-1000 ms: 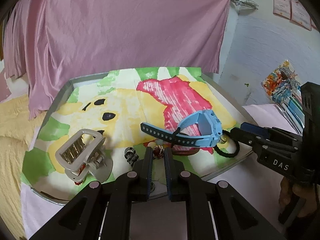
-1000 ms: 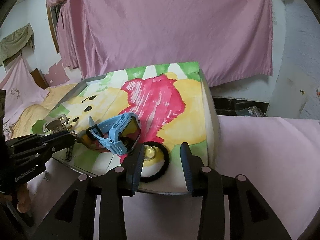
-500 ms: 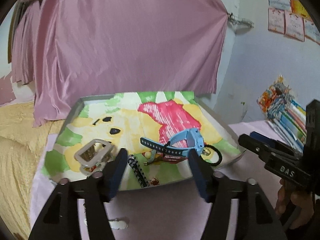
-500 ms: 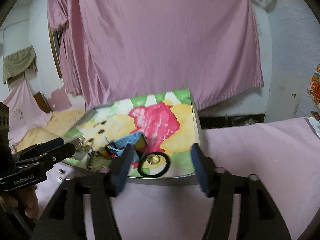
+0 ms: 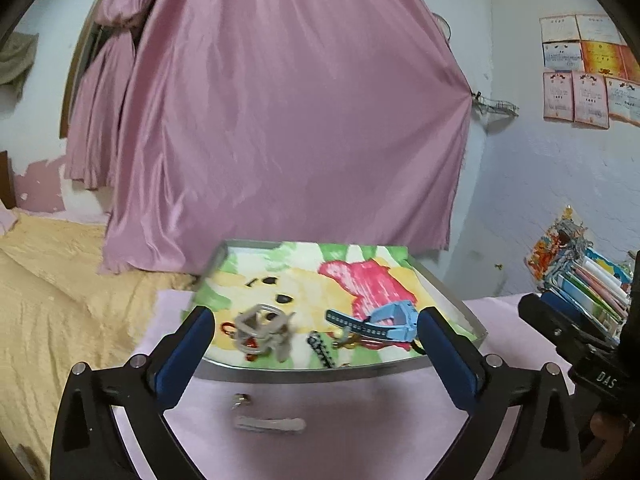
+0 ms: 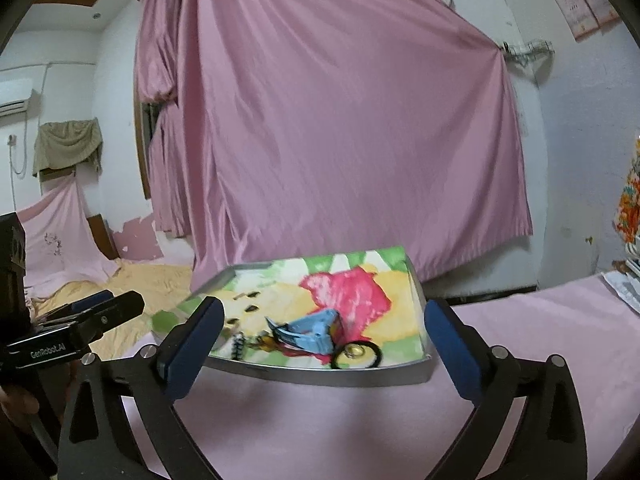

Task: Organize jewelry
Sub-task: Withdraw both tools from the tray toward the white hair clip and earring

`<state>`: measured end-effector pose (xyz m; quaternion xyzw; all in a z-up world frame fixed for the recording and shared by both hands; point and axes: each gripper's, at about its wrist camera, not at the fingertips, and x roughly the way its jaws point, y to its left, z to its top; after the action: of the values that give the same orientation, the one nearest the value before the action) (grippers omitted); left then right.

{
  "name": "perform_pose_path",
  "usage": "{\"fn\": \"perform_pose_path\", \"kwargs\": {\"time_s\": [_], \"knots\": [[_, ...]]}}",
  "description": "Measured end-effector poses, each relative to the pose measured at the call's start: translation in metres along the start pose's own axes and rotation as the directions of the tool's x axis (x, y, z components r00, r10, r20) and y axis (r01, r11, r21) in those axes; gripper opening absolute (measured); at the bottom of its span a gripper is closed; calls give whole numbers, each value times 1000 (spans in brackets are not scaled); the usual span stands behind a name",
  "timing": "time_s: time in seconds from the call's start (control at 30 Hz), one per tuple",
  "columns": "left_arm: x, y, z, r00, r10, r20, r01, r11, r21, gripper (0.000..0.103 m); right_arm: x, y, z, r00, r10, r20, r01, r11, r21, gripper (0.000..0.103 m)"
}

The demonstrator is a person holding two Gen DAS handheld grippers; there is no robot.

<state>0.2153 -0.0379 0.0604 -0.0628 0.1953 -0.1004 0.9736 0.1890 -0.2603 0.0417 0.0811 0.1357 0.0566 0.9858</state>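
Left tool jaws opening wide, empty, right tool likewise, both short of tray.

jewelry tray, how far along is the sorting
Mostly done: the tray holds the blue watch, grey hair claw and black hair tie. In hand: nothing; the left gripper and right gripper are opening, empty. Left: a pale clip and a small piece on the pink cloth.

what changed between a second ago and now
Both grippers pulled back and up from the tray, fingers spreading from nearly closed to wide; the left gripper and right gripper hold nothing, still opening. The blue watch, grey hair claw and black hair tie stayed put.
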Motion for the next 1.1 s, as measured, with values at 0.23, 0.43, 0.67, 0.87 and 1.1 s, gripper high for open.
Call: {"fn": "perform_pose_path", "kwargs": {"time_s": [0.23,0.43,0.67,0.87,1.1], "knots": [[-22,13,-2,998,38,47,-39,999,18,102,-13,22,-5,998,48,46,-47,999,-27,99],[-37,30,-4,996,65,69,-66,998,13,102,-18,39,-12,995,80,54,-77,996,-48,99],[-47,55,-7,993,99,70,-99,995,-10,102,-17,58,-16,994,100,42,-96,992,-83,99],[-49,72,-9,991,118,69,-117,993,-26,102,-13,73,-17,993,112,23,-109,988,-109,99],[-38,90,-12,992,124,16,-123,991,-51,102,7,86,-24,989,118,-83,-129,982,-139,99]]}}
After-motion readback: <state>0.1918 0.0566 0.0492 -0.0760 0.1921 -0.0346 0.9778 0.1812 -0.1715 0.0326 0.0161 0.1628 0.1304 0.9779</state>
